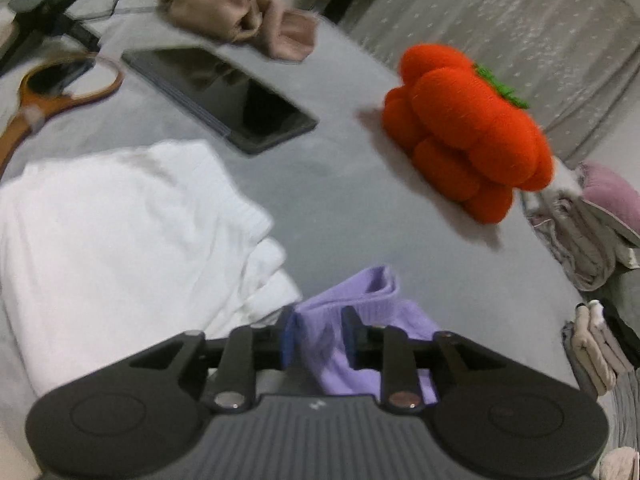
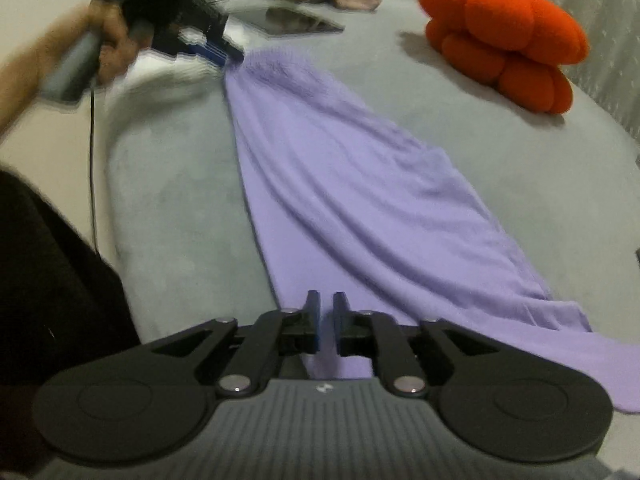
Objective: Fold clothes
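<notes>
Grey bench [image 2: 180, 184] carries a lilac garment [image 2: 360, 200] stretched long between the two grippers, its long axis running from the near edge toward the far left. Left gripper [image 1: 318, 336] has its jaws clamped on one bunched end; right gripper [image 2: 327, 322] pinches the near end, jaws narrow. White clothing [image 1: 120, 240] lies at the bench's left edge, an orange plush pumpkin [image 2: 504, 36] far right.

Black grippers [image 2: 327, 322], blue pads [image 1: 286, 340], ribbed grey bodies, silver pivot screws; black cable [image 2: 93, 168]; black clothing.
</notes>
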